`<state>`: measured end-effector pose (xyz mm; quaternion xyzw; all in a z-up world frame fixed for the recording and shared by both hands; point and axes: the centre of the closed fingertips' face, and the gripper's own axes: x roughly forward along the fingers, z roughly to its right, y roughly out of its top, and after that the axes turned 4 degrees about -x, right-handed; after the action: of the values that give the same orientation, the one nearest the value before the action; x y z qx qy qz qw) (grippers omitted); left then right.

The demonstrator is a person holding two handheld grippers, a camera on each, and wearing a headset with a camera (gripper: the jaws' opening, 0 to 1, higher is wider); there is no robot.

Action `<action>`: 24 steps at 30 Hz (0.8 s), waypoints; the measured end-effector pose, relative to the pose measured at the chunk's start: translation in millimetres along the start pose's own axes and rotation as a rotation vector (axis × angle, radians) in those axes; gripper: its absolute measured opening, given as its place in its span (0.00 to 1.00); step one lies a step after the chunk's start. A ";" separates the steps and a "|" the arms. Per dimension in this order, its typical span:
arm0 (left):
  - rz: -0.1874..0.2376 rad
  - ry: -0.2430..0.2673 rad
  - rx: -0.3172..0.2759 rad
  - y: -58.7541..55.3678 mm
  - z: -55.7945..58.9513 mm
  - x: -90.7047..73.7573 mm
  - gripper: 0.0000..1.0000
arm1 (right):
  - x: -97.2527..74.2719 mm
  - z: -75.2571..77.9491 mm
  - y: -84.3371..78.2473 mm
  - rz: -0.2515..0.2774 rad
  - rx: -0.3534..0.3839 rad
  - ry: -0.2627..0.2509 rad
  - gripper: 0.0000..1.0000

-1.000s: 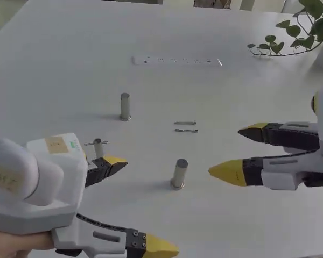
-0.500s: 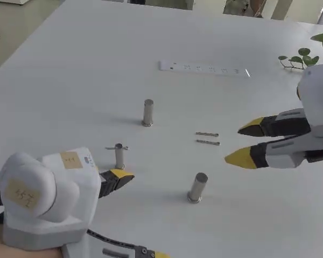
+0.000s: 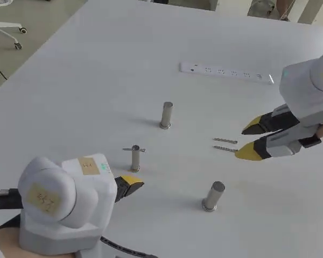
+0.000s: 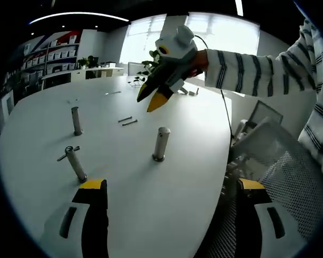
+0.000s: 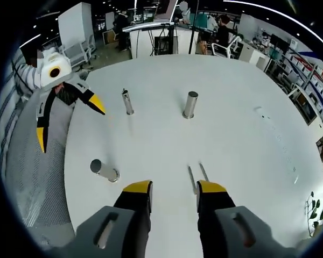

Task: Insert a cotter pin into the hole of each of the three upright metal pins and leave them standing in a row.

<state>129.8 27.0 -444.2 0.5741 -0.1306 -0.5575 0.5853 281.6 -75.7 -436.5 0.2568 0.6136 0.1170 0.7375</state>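
Three upright metal pins stand on the white table: a far pin [image 3: 166, 115], a near-right pin [image 3: 212, 195] and a left pin [image 3: 135, 158] with a cotter pin through its top. Two loose cotter pins [image 3: 225, 144] lie side by side. My right gripper [image 3: 250, 140] is open, its yellow tips just right of them; in the right gripper view [image 5: 175, 188] the loose cotter pins [image 5: 197, 176] lie just ahead of the right jaw. My left gripper [image 4: 172, 185] is open wide and holds nothing, with the pinned left pin [image 4: 75, 163] just ahead of its left jaw.
A white power strip [image 3: 226, 71] lies at the far side of the table. The table's left edge [image 3: 37, 51] drops to a floor with an office chair base [image 3: 5, 27]. A mesh chair [image 4: 269, 156] stands beside the near table edge.
The head camera has shifted. My right gripper has moved in toward the two loose cotter pins and its jaws stand somewhat closer together. The left gripper stays near the pinned pin.
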 end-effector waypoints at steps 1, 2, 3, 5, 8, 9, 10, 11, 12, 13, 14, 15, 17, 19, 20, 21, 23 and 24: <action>0.000 0.001 -0.003 -0.4 0.1 0.0 0.99 | 2.2 -0.1 -1.2 -0.009 -0.009 0.008 0.27; 0.000 0.001 -0.005 -0.6 0.3 0.1 0.99 | 5.3 0.4 -3.0 -0.022 -0.025 0.014 0.26; 0.002 0.002 -0.008 -0.7 0.6 0.1 0.99 | 7.4 1.3 -4.4 -0.032 -0.031 0.015 0.25; 0.004 0.003 -0.012 -0.5 0.9 0.2 0.99 | 12.3 2.9 -7.8 -0.054 -0.042 0.020 0.24; 0.003 0.003 -0.015 -0.5 0.6 0.2 0.99 | 18.1 3.9 -11.9 -0.078 -0.054 0.032 0.23; 0.003 0.003 -0.015 -0.3 0.8 0.2 0.99 | 20.0 4.2 -13.3 -0.086 -0.054 0.038 0.22; 0.004 0.002 -0.016 0.0 0.9 0.2 0.99 | 20.6 4.2 -13.8 -0.089 -0.052 0.040 0.20; 0.004 0.001 -0.016 0.1 1.2 0.2 0.99 | 22.6 4.9 -15.0 -0.095 -0.054 0.042 0.17; 0.003 0.000 -0.015 0.1 1.3 0.3 0.99 | 24.5 6.6 -16.6 -0.105 -0.064 0.039 0.15; 0.003 0.000 -0.015 0.0 1.4 0.3 0.99 | 26.2 9.2 -18.4 -0.115 -0.070 0.034 0.14; 0.001 -0.001 -0.015 -0.4 1.5 0.3 0.98 | 26.8 9.9 -18.9 -0.118 -0.072 0.033 0.13; 0.001 -0.001 -0.016 -0.8 1.5 0.2 0.98 | 28.4 11.9 -20.5 -0.127 -0.075 0.033 0.13; 0.001 -0.001 -0.018 -1.3 1.7 0.3 0.98 | 31.8 14.3 -23.7 -0.139 -0.080 0.035 0.12; 0.005 0.000 -0.021 -1.3 2.0 0.6 0.98 | 35.9 16.2 -29.6 -0.168 -0.089 0.039 0.12; 0.007 -0.001 -0.024 -1.4 2.3 0.8 0.98 | 37.3 16.8 -32.0 -0.181 -0.097 0.042 0.11; 0.008 -0.002 -0.032 -1.7 2.6 1.3 0.98 | 38.6 17.1 -34.3 -0.194 -0.100 0.044 0.11; 0.011 -0.004 -0.038 -1.6 3.0 2.1 0.98 | 42.0 17.4 -37.1 -0.209 -0.105 0.053 0.11; 0.011 -0.007 -0.039 -1.5 3.8 2.5 0.98 | 43.3 17.7 -37.9 -0.215 -0.109 0.055 0.11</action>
<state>126.9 23.4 -445.4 0.5599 -0.1251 -0.5586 0.5990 302.8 -90.6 -490.9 0.1457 0.6502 0.0775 0.7416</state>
